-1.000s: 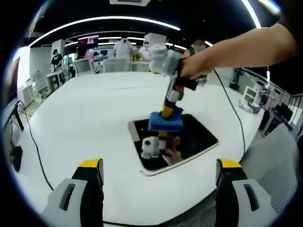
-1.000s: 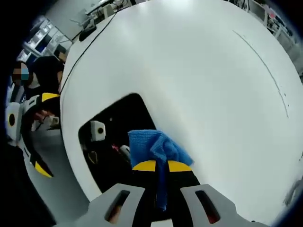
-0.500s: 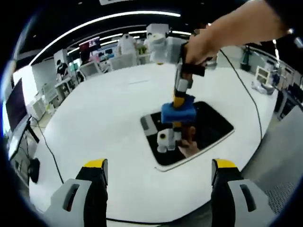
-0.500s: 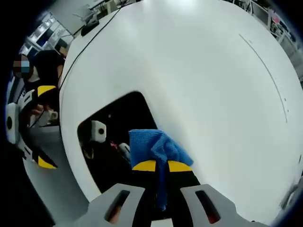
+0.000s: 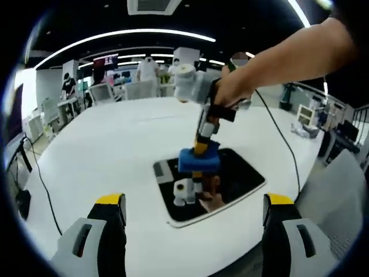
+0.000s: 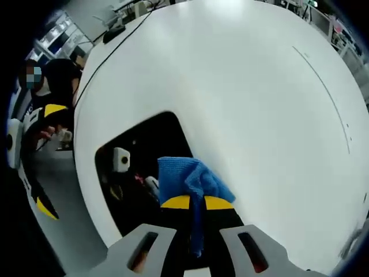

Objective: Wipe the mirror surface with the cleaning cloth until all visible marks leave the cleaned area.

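Observation:
A dark rectangular mirror (image 5: 242, 176) (image 6: 150, 144) with a white rim lies flat on the round white table (image 5: 115, 150). A blue cleaning cloth (image 5: 199, 160) (image 6: 190, 179) is pinched in my right gripper (image 5: 200, 151) (image 6: 196, 203), whose yellow-tipped jaws are shut on it and press it down onto the mirror's left half. The mirror reflects the gripper and hand. My left gripper (image 5: 193, 208) hangs open near the table's front edge, well short of the mirror, nothing between its jaws.
A black cable (image 5: 282, 138) runs across the table right of the mirror, another (image 5: 37, 173) at the left edge. People and desks (image 5: 147, 72) stand behind the table. A person holding the left gripper (image 6: 40, 133) shows at the table's edge.
The left view has swung about and returned, so the scene shifted. The cloth stays pressed on the mirror, slid slightly toward its left side. Both grippers keep their states.

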`<state>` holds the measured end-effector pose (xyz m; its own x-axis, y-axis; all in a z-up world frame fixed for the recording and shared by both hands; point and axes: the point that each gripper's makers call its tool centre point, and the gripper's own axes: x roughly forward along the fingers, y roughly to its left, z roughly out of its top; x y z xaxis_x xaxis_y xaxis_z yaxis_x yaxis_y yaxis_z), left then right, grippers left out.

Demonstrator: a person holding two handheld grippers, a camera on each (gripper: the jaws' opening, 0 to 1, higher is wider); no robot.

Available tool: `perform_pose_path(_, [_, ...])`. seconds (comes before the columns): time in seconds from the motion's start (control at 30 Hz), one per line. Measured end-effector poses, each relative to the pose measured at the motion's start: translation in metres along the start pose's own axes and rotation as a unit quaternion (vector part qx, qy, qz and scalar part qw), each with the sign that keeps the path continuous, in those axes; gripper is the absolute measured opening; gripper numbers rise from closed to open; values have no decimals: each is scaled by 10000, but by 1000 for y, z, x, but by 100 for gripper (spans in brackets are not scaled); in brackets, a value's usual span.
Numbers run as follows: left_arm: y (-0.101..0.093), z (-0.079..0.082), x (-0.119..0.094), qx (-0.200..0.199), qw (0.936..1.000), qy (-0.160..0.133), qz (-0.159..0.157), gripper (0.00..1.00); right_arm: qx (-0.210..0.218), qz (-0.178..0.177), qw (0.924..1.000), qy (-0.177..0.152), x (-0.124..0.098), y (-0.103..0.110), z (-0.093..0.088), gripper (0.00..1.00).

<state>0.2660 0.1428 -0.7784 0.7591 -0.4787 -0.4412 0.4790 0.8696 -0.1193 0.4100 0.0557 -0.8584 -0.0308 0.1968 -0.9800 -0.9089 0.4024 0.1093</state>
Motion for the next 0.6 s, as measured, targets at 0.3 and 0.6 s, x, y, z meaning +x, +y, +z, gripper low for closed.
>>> perform_pose_path(0.3, [-5,1,0,-156,9998,-70,-121,99,-41,76,10000,-31,0,1,-1,1])
perform_pose_path(0.6, [1,1,-2,-167,9998,-61,-21,99,-241,287,9990,-246,-1,-2,-1,1])
